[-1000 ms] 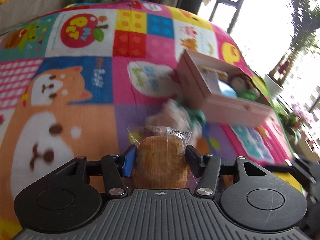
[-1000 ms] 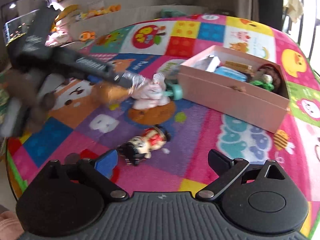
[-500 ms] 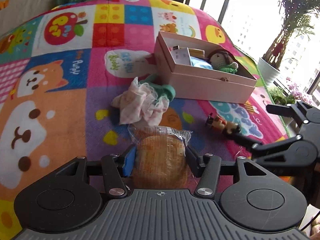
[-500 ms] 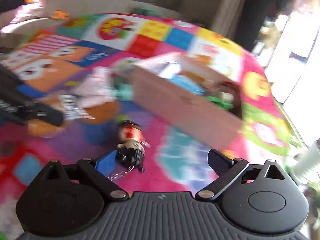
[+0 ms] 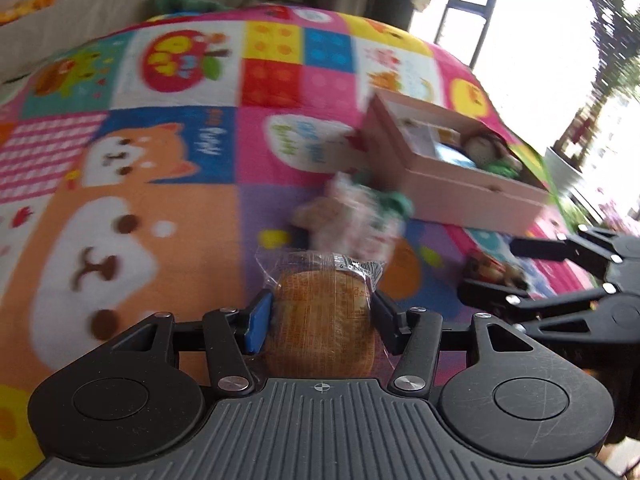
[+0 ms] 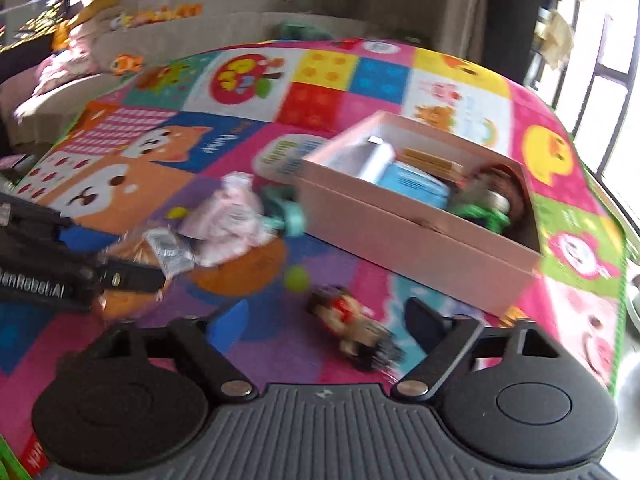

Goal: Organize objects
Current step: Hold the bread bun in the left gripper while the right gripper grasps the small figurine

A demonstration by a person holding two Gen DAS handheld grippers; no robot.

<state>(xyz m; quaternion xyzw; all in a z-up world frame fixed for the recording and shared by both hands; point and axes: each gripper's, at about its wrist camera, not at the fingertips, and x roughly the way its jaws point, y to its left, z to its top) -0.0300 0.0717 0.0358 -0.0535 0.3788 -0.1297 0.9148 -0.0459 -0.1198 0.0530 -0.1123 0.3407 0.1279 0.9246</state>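
My left gripper (image 5: 322,316) is shut on a round orange-brown pastry in a clear wrapper (image 5: 324,312), held above the colourful play mat (image 5: 132,208). A small figurine with black hair and a red top (image 6: 352,328) lies on the mat between the fingers of my right gripper (image 6: 326,318). Those jaws are closing, and the pads do not touch the figurine. Beyond stands an open pink box (image 6: 420,240) holding a blue pack, a white carton and a brown-haired crochet doll. The left gripper with the pastry (image 6: 132,276) shows at the left of the right wrist view.
A crumpled pink cloth (image 6: 232,216) with a teal piece (image 6: 288,212) lies on the mat in front of the box. A beige sofa (image 6: 200,36) with small toys runs behind the mat. Windows and a potted plant (image 5: 560,168) stand to the right.
The right gripper's jaws have narrowed, and the figurine now lies between its fingers rather than by the left pad. The left gripper keeps its hold on the pastry; its view has swung left.
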